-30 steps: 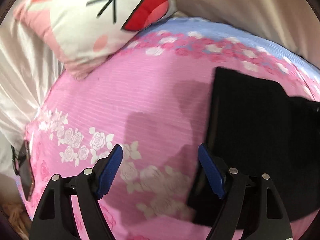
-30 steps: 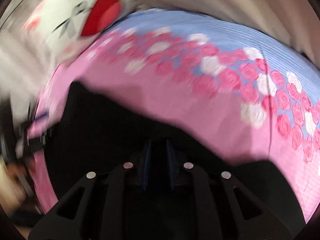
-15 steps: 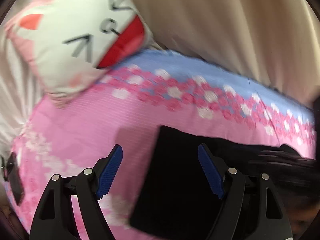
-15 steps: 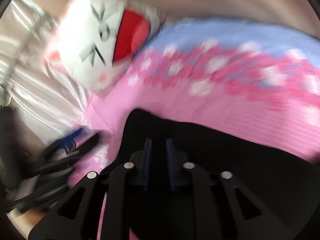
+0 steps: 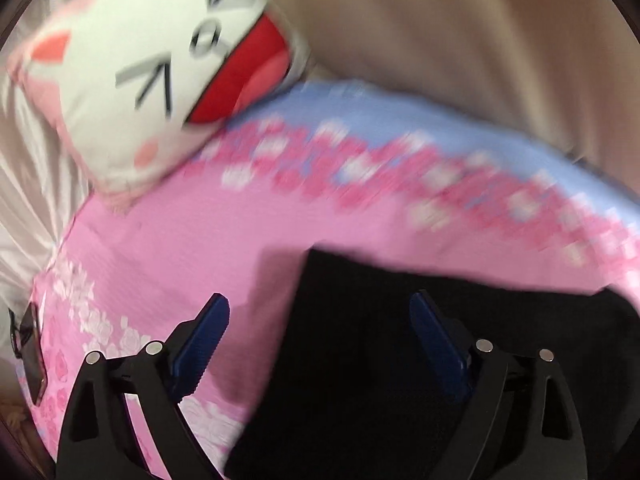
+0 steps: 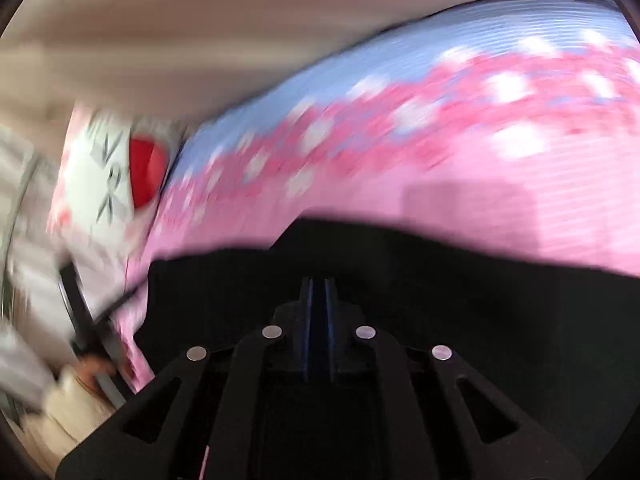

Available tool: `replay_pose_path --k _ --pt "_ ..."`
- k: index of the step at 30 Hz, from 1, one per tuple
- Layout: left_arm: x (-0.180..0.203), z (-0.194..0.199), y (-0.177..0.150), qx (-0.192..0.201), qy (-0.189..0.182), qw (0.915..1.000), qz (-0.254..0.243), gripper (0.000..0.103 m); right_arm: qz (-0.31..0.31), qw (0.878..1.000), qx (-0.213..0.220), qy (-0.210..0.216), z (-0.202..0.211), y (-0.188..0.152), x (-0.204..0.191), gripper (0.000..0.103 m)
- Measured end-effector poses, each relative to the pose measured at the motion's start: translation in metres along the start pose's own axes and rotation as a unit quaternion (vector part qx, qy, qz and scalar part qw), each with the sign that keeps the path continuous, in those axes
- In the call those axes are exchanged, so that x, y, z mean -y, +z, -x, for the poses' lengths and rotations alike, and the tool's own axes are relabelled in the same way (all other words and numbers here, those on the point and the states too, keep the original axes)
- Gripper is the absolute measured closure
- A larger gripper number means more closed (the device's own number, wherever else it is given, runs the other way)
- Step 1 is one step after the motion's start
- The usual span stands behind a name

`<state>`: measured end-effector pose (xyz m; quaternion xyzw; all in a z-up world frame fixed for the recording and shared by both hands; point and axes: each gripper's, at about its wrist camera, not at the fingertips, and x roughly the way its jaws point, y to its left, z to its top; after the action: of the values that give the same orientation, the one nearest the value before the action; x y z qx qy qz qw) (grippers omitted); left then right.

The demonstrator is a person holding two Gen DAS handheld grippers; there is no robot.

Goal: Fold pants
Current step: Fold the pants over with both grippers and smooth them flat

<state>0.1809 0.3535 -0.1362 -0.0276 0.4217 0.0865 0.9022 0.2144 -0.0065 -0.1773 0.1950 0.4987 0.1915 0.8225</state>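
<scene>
Where the black, matte fabric pants [image 5: 400, 360] lie, they cover the near part of a pink ribbed bedspread with a rose print and a blue band along its far edge [image 5: 180, 248]; one straight edge with a squared corner shows in the left wrist view. The left gripper [image 5: 320, 344] hangs over that corner with its blue ridged pads [image 5: 200, 344] spread wide apart, gripping nothing. The right gripper [image 6: 318, 312] has its blue pads pressed together on a raised fold of the pants [image 6: 440, 280]. A white cat-face cushion with a red mouth and pink edging [image 5: 160, 72] rests at the bedspread's far left corner. A dark flat phone-like object [image 5: 32, 356] lies at the left edge. Beige smooth fabric [image 5: 460, 40] rises behind the bed.
</scene>
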Motion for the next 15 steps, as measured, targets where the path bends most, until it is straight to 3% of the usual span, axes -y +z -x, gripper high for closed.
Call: replay_pose_path --k 2,4,6,8,11,13,14,15 --pt "0.035 0.02 0.002 0.016 -0.013 0.9996 -0.019 0.012 0.01 1.0 0.006 -0.009 -0.02 0.013 -0.003 0.101" --pt "0.071 0.017 -0.003 0.001 -0.017 0.9985 -0.052 0.011 -0.016 1.0 0.002 0.011 -0.025 0.032 0.006 0.103" --pt "0.104 -0.006 -0.014 -0.029 0.024 0.994 -0.103 0.011 -0.03 0.999 0.007 0.033 -0.01 0.041 0.013 0.103" --pt "0.119 -0.03 -0.027 -0.055 0.059 0.9878 -0.133 0.01 -0.012 0.999 0.035 0.031 0.023 0.031 0.014 0.099" --pt "0.112 -0.036 -0.028 -0.045 0.059 0.9909 -0.113 0.008 0.005 0.999 0.015 0.034 0.046 0.005 0.026 0.096" --pt "0.112 -0.028 -0.019 -0.043 0.076 0.9905 -0.106 0.018 0.01 1.0 0.023 -0.008 0.055 -0.009 0.045 0.096" --pt "0.117 -0.015 -0.015 -0.028 0.084 0.99 -0.11 0.018 -0.013 0.999 0.028 -0.044 0.063 -0.015 0.07 0.096" --pt "0.126 -0.001 -0.012 -0.011 0.075 0.9906 -0.114 0.018 -0.042 0.997 0.026 -0.062 0.072 -0.021 0.095 0.103"
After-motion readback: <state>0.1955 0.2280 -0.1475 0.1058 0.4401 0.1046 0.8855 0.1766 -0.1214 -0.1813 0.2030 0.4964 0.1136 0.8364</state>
